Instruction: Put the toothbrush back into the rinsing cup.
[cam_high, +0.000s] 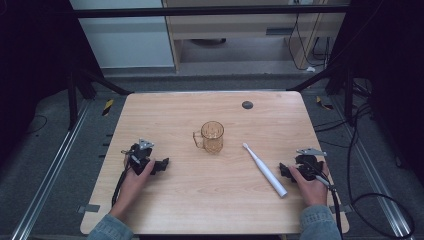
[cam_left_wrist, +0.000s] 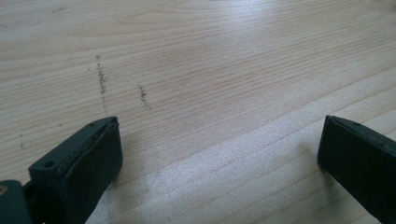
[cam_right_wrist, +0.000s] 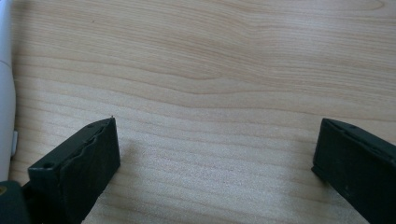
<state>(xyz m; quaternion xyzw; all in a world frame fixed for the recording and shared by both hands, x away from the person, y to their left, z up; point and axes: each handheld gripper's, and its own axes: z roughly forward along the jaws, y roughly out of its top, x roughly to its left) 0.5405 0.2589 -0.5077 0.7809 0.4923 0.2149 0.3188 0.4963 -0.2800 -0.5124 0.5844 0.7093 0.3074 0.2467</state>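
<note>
**Both grippers rest open beside the toothbrush**

High view: the left gripper (cam_high: 161, 165) and right gripper (cam_high: 284, 171) lie on the pale wooden table (cam_high: 170, 110). A white electric toothbrush (cam_high: 265, 170) lies just beside the right one; an amber glass mug (cam_high: 212, 136) stands mid-table.

Left gripper view: jaws wide apart over bare wood.

Right gripper view: jaws wide apart, holding nothing, the toothbrush at the left edge.

**Body and rig look**

Denim-blue sleeve cuffs on both forearms. Left gripper (cam_high: 161, 165) and right gripper (cam_high: 283, 171): black, grey three-cornered plate on top, black cable trailing back. Fingers (cam_left_wrist: 93, 158) are blocky black pads with a small screw hole.
</note>
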